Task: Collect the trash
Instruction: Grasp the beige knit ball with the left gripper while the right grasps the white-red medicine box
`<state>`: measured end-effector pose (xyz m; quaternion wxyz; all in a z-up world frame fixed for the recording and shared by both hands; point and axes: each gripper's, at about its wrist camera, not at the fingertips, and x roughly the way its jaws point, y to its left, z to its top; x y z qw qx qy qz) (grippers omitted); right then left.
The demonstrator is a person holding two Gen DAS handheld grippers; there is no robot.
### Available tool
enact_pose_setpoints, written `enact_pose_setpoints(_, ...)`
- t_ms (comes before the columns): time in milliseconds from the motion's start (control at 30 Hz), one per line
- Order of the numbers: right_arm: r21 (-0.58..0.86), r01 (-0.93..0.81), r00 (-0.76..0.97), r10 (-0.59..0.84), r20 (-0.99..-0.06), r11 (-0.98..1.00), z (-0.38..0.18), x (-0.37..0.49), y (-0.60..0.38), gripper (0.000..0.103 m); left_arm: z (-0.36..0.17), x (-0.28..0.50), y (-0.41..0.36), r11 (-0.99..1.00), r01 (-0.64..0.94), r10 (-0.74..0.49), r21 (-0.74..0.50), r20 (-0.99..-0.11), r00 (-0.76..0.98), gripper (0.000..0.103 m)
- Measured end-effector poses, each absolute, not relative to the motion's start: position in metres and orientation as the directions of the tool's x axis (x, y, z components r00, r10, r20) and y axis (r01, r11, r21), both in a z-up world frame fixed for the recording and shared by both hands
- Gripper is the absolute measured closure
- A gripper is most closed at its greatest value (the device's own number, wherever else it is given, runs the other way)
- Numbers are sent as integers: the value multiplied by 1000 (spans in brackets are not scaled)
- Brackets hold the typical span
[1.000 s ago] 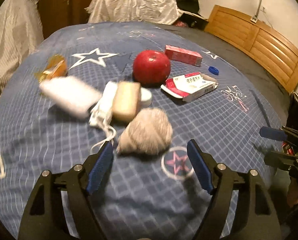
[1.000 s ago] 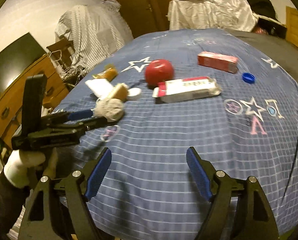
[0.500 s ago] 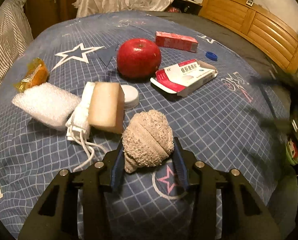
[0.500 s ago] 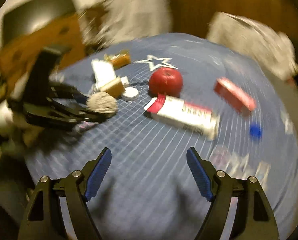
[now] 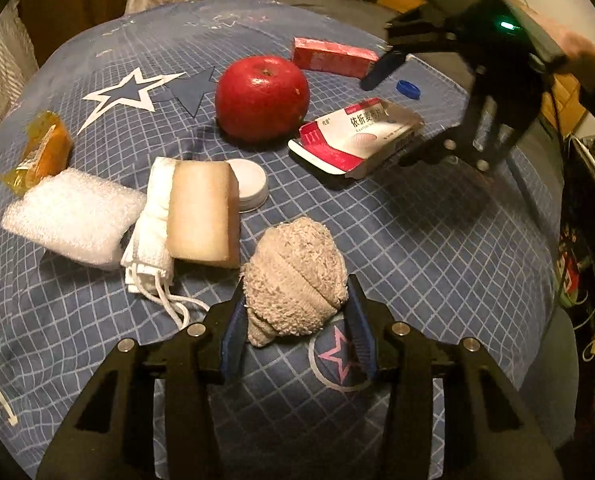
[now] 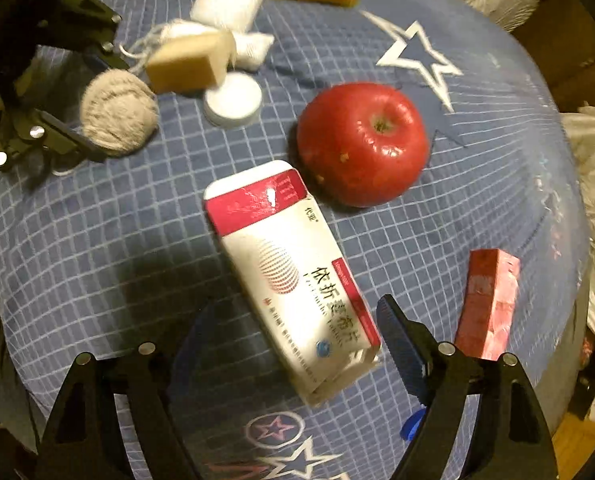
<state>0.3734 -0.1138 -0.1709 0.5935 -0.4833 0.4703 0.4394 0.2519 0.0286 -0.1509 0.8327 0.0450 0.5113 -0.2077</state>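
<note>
A beige rolled sock [image 5: 293,280] at lower centre is pinched by the left gripper [image 5: 295,324], whose jaws are opening slightly. The right gripper [image 6: 293,344] is held over the white-and-red box [image 6: 293,276], jaws spread and opening.

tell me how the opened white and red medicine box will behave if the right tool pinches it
The medicine box looks like thin card with its end flaps open, so it would probably crush or flex under a firm squeeze. It seems light, likely empty. Lying flat on the soft blue bedspread, it may slide or sink rather than tip.

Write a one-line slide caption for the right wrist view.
Right gripper, fingers opening, straddles an opened red-and-white medicine box beside a red apple on the blue star-print bedspread.
</note>
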Motion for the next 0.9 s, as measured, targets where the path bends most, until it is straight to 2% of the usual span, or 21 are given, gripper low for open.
enact_pose_setpoints(200,-92,-984,102,61,-993,150,-185,388,-106,21,-153,260,23,898,420,-300,-133,-882,364,54)
enact_pose_setpoints(300,-53,-977,75,99,-992,207,-184,394,-108,30,-153,261,23,899,418,-301,-133,-880,368,54)
enact_pose_setpoints(500,-155,-902,242,175,-954,403,-176,375,-124,39,-153,254,26,928,353,-279,-122,-854,439,63)
enact_pose_setpoints(600,-120,-813,314,256,-914,569,-165,362,-142,41,-152,242,28,943,308,-270,-128,-833,483,66)
enact_pose_setpoints(733,19,-662,407,381,-831,749,-148,329,-170,41,-147,223,26,957,254,-263,-142,-794,548,67)
enact_pose_setpoints(900,104,-527,556,434,-709,843,-132,268,-190,41,-128,190,28,976,172,-213,-132,-731,649,67)
